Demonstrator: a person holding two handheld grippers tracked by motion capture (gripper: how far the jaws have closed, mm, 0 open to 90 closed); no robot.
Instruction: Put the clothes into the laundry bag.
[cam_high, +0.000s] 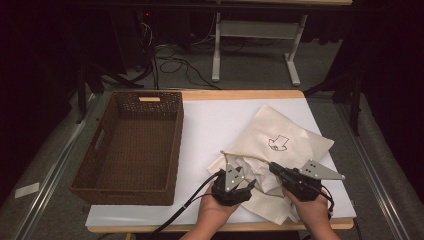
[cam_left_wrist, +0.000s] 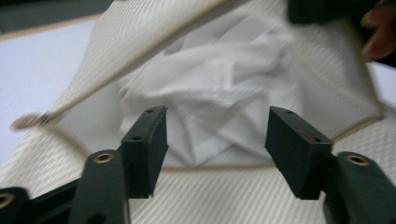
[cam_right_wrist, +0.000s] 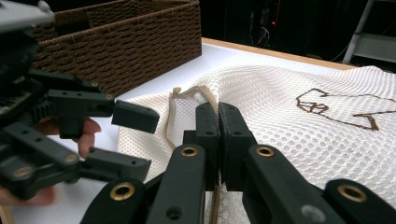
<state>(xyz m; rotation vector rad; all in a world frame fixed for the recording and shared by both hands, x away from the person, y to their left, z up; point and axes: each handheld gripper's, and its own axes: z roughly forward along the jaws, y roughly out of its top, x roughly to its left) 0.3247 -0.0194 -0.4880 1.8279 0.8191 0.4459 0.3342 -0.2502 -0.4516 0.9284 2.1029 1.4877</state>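
Between my open left jaws sits the white cloth inside the mesh bag; my right jaws clench its rim. If that rim slips, the mouth could collapse shut.

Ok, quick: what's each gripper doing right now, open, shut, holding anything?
Left gripper: open, pointed at the white cloth in the mesh bag's mouth, gripping nothing.
Right gripper: shut on the mesh laundry bag at its tan-edged opening.

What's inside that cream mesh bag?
Through the open mouth of the mesh bag, crumpled white cloth shows. The mesh hides how far in it goes, and anything beneath it.
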